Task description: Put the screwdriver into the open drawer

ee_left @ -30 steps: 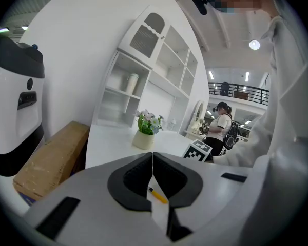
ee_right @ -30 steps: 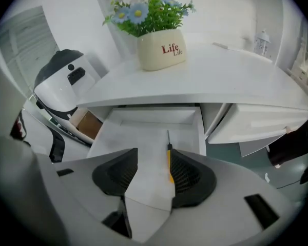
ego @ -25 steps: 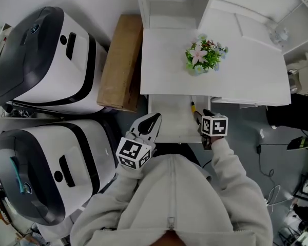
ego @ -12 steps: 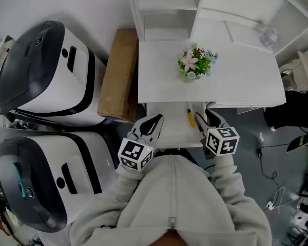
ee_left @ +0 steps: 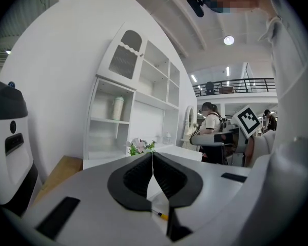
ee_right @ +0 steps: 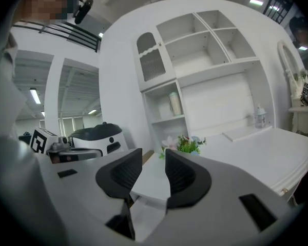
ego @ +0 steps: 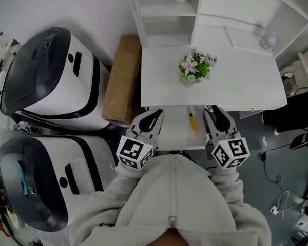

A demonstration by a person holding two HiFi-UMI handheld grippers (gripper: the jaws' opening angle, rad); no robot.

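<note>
On the floor by the tabletop's point(ego: 236, 81) left edge stood a cardboard box point(ego: 122, 81), which played no part in the job. My left tongs point(ego: 155, 115) hung over the left front corner of the open drawer point(ego: 172, 132), tips pressed together with nothing between them. The screwdriver point(ego: 193, 120) lay flat on the drawer's floor, right of its middle and running front to back, its far end near the tabletop's front edge, touched by neither tool. My right tongs point(ego: 213, 109) were at the drawer's right edge, just beside the screwdriver; their jaws had just been closing but kept a clear gap and held nothing. I judged the placing done, with nothing left but to draw both tools clear.
</note>
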